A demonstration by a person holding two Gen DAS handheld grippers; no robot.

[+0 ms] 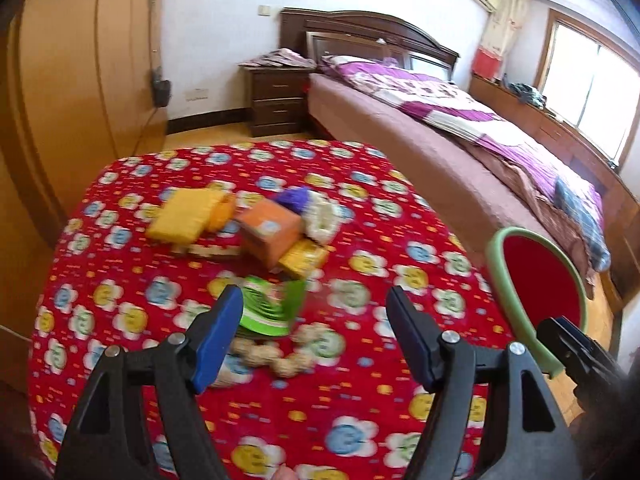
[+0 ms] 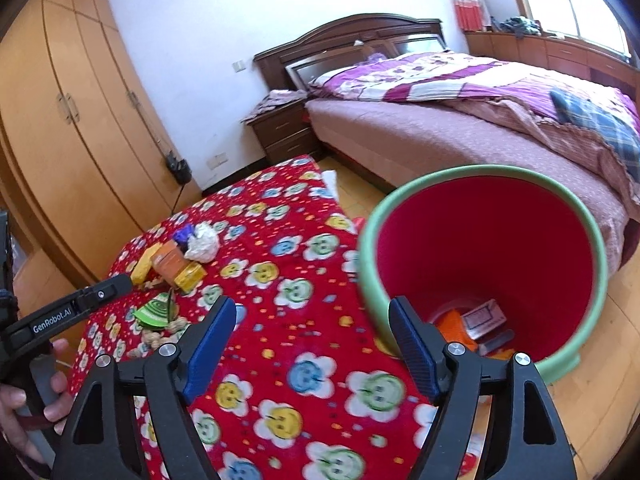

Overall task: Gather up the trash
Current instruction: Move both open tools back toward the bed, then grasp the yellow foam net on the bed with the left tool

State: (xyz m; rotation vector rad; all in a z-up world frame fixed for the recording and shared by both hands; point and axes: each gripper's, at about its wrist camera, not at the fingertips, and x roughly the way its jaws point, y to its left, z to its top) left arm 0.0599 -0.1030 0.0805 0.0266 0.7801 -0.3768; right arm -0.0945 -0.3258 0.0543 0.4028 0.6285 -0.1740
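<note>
A pile of trash lies on the red flowered tablecloth (image 1: pixel 360 420): a yellow packet (image 1: pixel 184 216), an orange box (image 1: pixel 272 232), a small yellow pack (image 1: pixel 304 258), crumpled white paper (image 1: pixel 324 216), a green wrapper (image 1: pixel 272 308) and peanut shells (image 1: pixel 276 356). My left gripper (image 1: pixel 316 300) hangs open above the green wrapper, holding nothing. The bin (image 2: pixel 368 248), red with a green rim, stands on the floor beside the table's right edge, with an orange scrap (image 2: pixel 454 322) and a small box (image 2: pixel 484 316) at its bottom. My right gripper (image 2: pixel 312 312) is open and empty at the bin's near rim.
A bed (image 1: pixel 440 152) with a purple quilt runs along the right, and a dark nightstand (image 1: pixel 280 100) stands at its head. Wooden wardrobes (image 2: pixel 72 120) fill the left wall. Wood floor (image 2: pixel 600 380) shows around the bin. A hand (image 2: pixel 24 400) grips the left tool's handle.
</note>
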